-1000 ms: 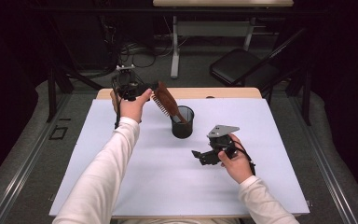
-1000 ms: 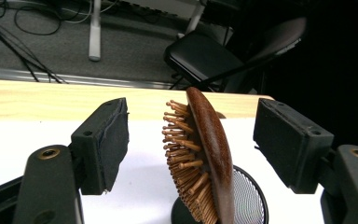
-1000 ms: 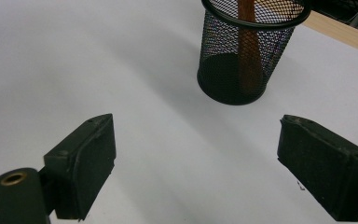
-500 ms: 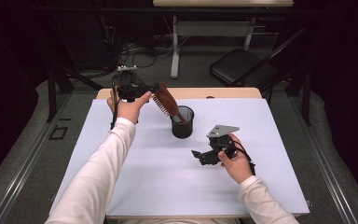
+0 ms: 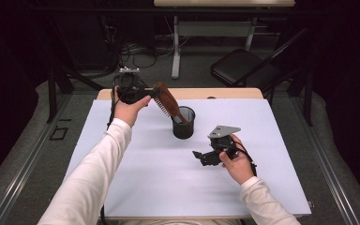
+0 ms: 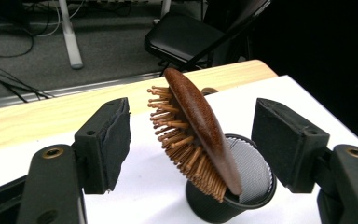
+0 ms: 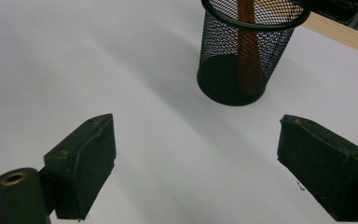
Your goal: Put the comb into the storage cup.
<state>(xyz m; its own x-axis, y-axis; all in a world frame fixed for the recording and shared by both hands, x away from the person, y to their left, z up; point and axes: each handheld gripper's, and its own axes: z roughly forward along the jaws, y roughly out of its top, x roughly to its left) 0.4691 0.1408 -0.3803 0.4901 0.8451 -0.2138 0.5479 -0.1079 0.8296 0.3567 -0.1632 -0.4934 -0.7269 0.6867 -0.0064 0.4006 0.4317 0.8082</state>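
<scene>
Brown wooden paddle hairbrush stands handle-down in the black wire-mesh cup on the white counter, head leaning out toward the left gripper. Its jaws are part open, pads either side of the brush head, clear of it. Right gripper rests apart — jaws wide, empty. Risk: a nudge on the tilted head could tip the light cup over.
</scene>
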